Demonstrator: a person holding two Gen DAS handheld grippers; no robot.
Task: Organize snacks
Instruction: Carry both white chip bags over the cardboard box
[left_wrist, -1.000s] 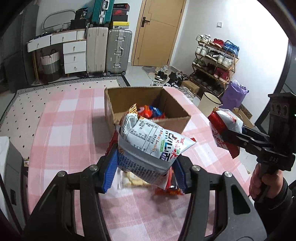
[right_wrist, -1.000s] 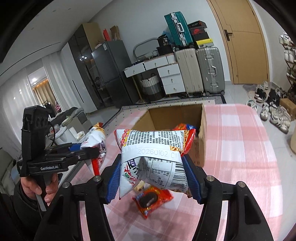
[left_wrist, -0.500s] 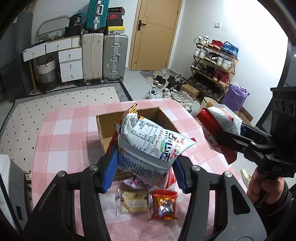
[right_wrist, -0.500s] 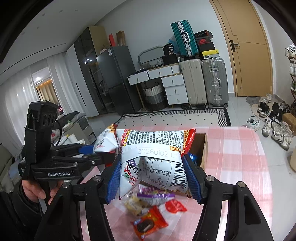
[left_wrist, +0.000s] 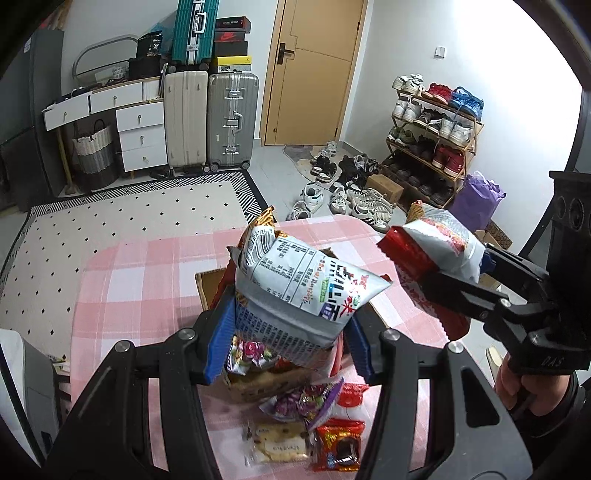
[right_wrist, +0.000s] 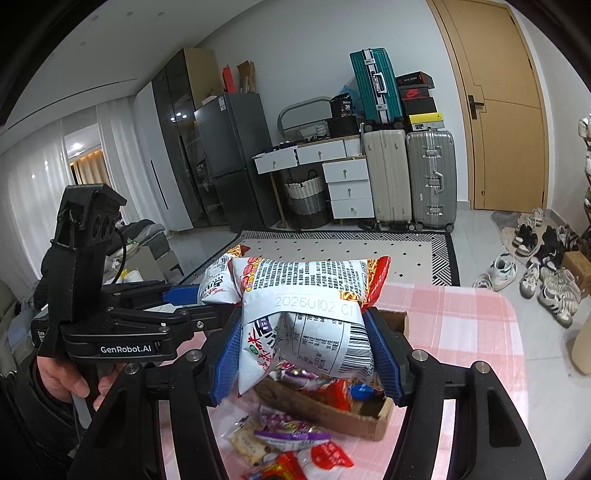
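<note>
My left gripper (left_wrist: 288, 343) is shut on a white and grey chip bag (left_wrist: 306, 291), held above the cardboard box (left_wrist: 258, 386). My right gripper (right_wrist: 306, 358) is shut on a white and red chip bag (right_wrist: 310, 314), also above the box (right_wrist: 332, 410). In the left wrist view the right gripper (left_wrist: 476, 273) holds its bag (left_wrist: 436, 243) at the right. In the right wrist view the left gripper (right_wrist: 184, 295) shows at the left with its bag (right_wrist: 218, 280). The box holds several snacks.
The box stands on a pink checked tablecloth (left_wrist: 147, 273). Loose snacks lie in front of it: a purple packet (left_wrist: 306, 400), a biscuit pack (left_wrist: 277, 443) and a red cookie pack (left_wrist: 340, 443). Suitcases, drawers and a shoe rack (left_wrist: 432, 140) stand beyond the table.
Both grippers have risen and pulled back with their bags. The box now sits lower and nearer in view, and the loose snacks in front of it have come into sight.
</note>
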